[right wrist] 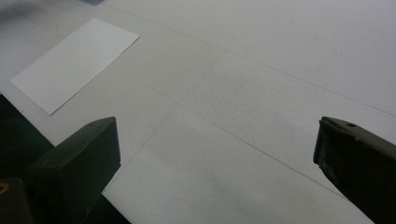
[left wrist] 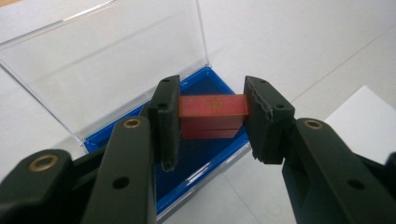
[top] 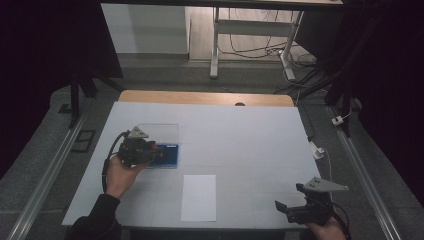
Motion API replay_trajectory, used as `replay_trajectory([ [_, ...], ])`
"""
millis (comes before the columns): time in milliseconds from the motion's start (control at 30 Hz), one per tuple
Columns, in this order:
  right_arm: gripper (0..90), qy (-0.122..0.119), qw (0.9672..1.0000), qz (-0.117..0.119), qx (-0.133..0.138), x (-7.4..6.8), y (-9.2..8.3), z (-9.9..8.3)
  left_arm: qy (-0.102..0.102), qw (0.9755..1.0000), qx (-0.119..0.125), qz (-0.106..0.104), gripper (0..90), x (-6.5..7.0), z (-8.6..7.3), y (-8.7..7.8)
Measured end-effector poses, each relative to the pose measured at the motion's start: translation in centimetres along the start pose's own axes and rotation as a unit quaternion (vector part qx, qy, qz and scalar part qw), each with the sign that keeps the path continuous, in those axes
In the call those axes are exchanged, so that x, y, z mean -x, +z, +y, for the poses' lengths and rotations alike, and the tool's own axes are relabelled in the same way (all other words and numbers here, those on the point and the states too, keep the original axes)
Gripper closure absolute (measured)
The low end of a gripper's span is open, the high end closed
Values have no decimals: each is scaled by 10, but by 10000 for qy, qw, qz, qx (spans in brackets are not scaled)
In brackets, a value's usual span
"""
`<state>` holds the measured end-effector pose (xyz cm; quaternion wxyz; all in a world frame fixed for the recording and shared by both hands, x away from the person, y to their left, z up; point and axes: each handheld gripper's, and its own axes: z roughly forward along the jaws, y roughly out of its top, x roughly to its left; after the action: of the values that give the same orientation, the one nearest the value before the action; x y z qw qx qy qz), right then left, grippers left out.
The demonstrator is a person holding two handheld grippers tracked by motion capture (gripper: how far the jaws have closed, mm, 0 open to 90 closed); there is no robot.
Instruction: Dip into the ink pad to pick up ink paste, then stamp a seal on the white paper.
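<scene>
The left tool (left wrist: pixel 212 116) is clamped on a red block (left wrist: pixel 212 106) just above the blue box (left wrist: pixel 205 161), whose clear lid (left wrist: pixel 107 60) stands open, left of the counter's (top: pixel 250 145) middle. The right tool (right wrist: pixel 217 154), jaws wide apart, hovers at the near right corner; a white sheet (top: pixel 199 197) lies at the near edge.

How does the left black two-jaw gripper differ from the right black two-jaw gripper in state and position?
The left gripper is shut on a small red block above the open blue box; the right gripper is open and holds nothing. The left gripper is at the table's left side, the right gripper near its front right corner. Both are hand-held.
</scene>
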<state>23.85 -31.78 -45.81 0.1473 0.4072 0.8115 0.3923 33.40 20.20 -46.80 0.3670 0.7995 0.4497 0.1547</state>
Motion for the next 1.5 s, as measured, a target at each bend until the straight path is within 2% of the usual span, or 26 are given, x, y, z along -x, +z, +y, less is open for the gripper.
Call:
replay_trajectory([
  [467,6,-1,10000,0,4,0,0,0,145,9996,88,-232,582,13,2,-12],
  [1100,6,7,10000,-1,20,0,-1,0,388,9979,57,-519,583,37,9,-13],
  [1167,6,2,10000,-1,16,0,0,0,392,9975,52,-585,583,41,10,-13],
  [1500,6,3,10000,1,6,0,0,0,658,9939,-8,-887,584,61,12,-8],
])
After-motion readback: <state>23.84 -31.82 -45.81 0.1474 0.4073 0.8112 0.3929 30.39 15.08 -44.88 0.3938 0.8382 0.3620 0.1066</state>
